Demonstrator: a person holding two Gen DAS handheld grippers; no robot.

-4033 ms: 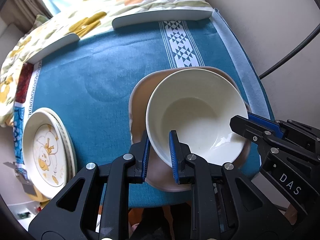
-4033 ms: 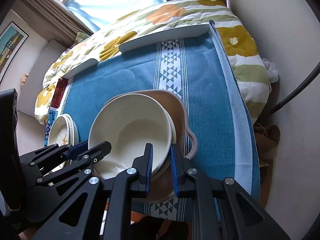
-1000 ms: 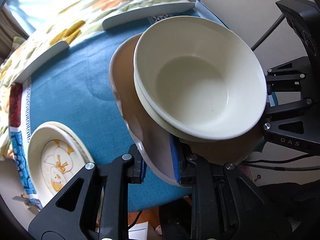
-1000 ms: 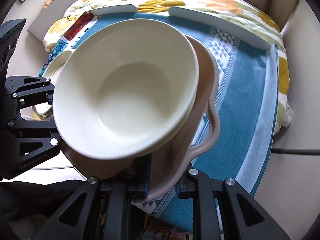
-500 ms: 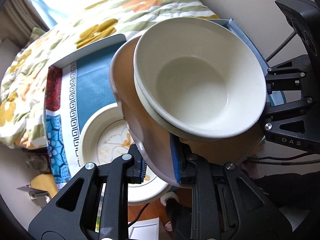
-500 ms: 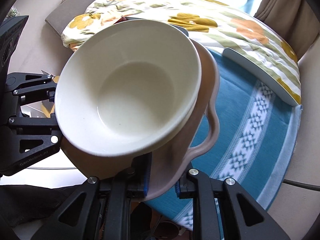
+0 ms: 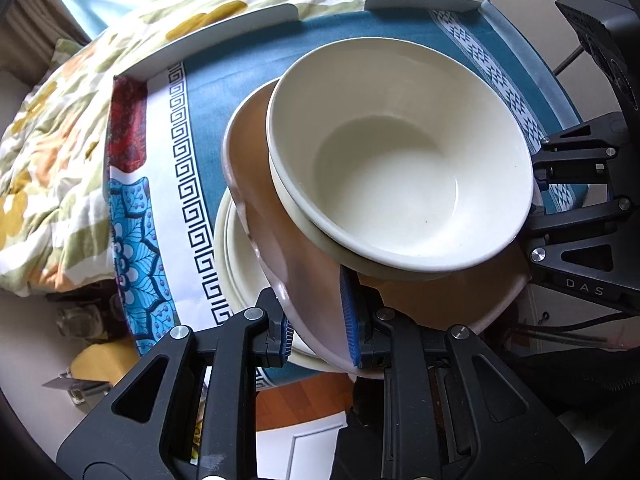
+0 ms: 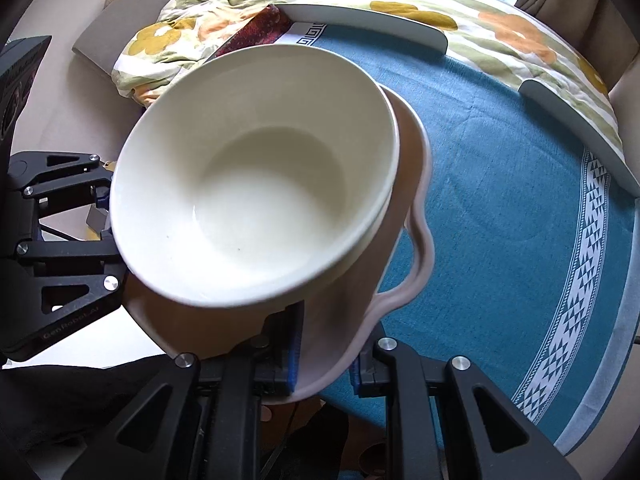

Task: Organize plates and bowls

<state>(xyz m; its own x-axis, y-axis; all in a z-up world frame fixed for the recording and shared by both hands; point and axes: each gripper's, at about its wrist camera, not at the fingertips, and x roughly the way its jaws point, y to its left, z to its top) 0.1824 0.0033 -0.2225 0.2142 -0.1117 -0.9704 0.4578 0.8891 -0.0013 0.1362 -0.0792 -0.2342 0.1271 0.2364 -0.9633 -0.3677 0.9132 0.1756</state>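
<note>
Only my left view shows the plates (image 7: 240,256) under the tray (image 7: 304,280) both claws (image 7: 316,328) (image 8: 326,364) pinch; earlier they sat off left.

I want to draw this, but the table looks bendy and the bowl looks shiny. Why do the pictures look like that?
Left wrist view: the fisheye lens bends the tablecloth edges and darkens the corners; window light gives the cream bowl a soft shine. Right wrist view: the same bending, the bowl slightly blurred, sharpest on the right gripper holding the pink dish.
</note>
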